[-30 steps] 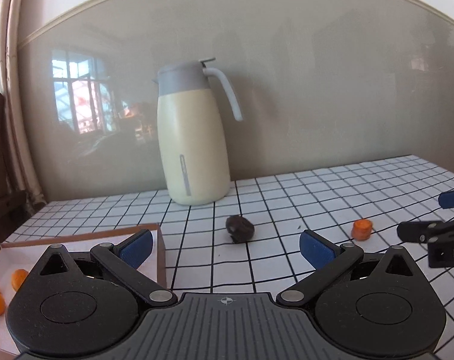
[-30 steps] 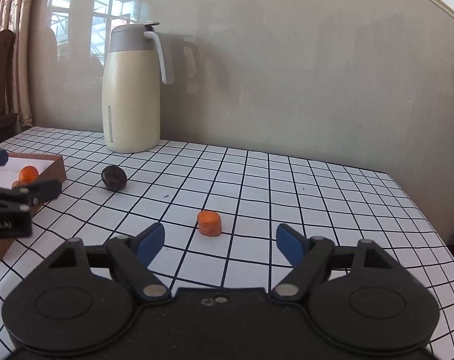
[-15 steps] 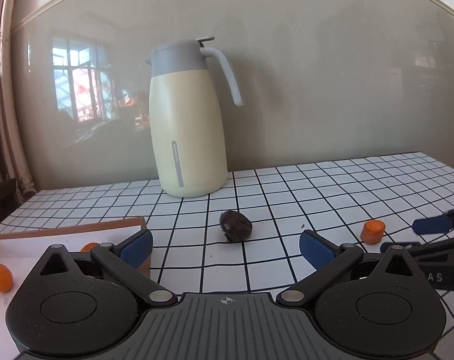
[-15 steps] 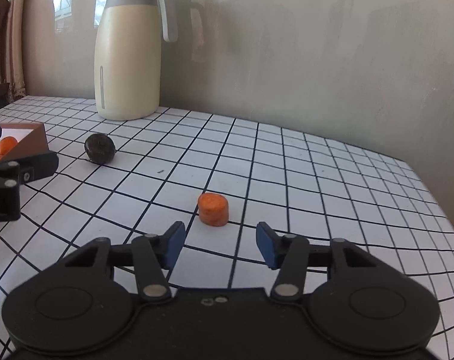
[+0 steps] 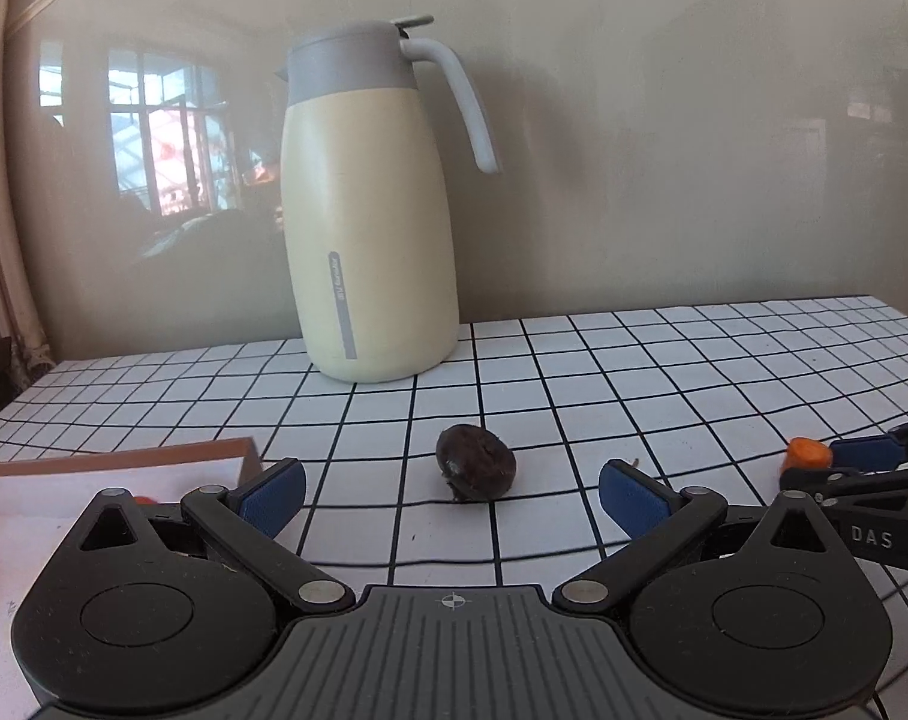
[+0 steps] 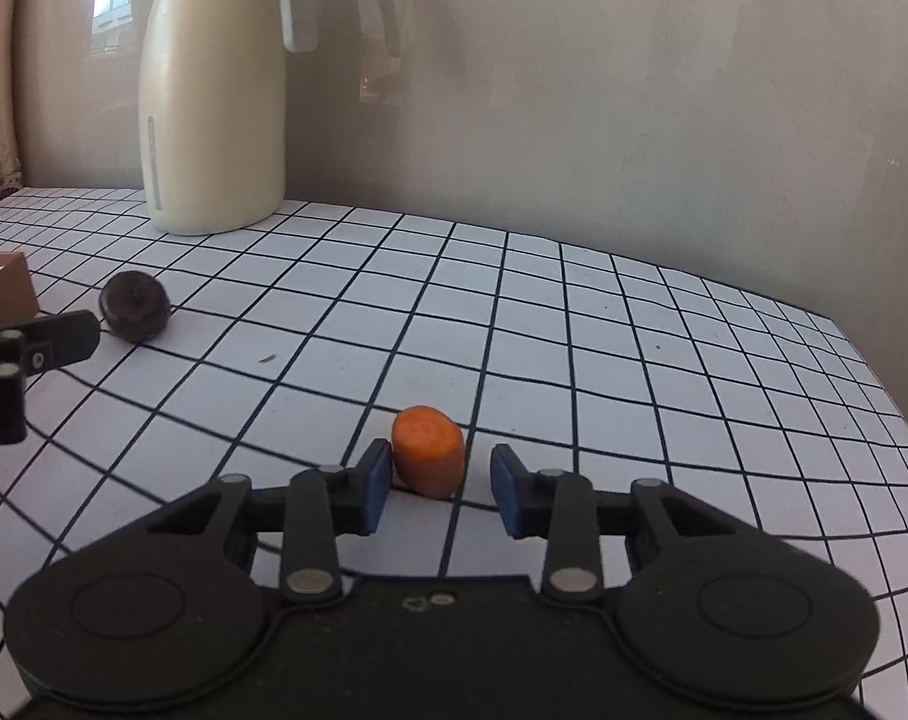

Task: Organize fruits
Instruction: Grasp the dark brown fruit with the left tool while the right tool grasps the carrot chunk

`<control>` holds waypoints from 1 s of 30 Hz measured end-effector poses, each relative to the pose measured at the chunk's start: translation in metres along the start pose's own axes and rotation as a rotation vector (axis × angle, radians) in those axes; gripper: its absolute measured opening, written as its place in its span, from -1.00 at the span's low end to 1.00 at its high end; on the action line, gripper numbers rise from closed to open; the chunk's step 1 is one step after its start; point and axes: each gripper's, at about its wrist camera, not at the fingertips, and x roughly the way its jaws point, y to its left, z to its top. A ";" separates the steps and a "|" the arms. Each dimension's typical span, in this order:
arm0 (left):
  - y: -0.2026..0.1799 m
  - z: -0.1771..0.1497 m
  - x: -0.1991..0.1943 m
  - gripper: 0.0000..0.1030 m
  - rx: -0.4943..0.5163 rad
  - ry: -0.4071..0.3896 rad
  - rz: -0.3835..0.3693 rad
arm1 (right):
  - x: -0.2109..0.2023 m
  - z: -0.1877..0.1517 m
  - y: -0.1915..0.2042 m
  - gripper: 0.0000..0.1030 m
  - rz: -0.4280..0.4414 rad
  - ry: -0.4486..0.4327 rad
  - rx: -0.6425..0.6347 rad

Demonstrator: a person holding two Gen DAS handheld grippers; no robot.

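Right gripper closing, orange chunk between jaws, left pad touching, right pad apart. Left gripper wide, empty; dark fruit frame centre. "DAS" lower right. Jug label unreadable.

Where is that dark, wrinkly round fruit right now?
The dark round fruit lies loose on the checked tablecloth, ahead of the open left gripper, in front of the cream jug, right of the cardboard box.
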 end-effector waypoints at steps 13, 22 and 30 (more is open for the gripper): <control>-0.025 0.004 0.030 0.99 -0.002 0.046 0.016 | 0.006 -0.001 -0.024 -0.48 0.013 -0.002 0.060; -0.026 0.007 0.047 0.99 -0.005 0.099 0.025 | 0.003 -0.004 -0.032 -0.44 0.038 0.001 0.080; -0.029 0.007 0.055 0.87 0.007 0.159 0.034 | 0.005 -0.004 -0.031 -0.19 0.013 0.010 0.096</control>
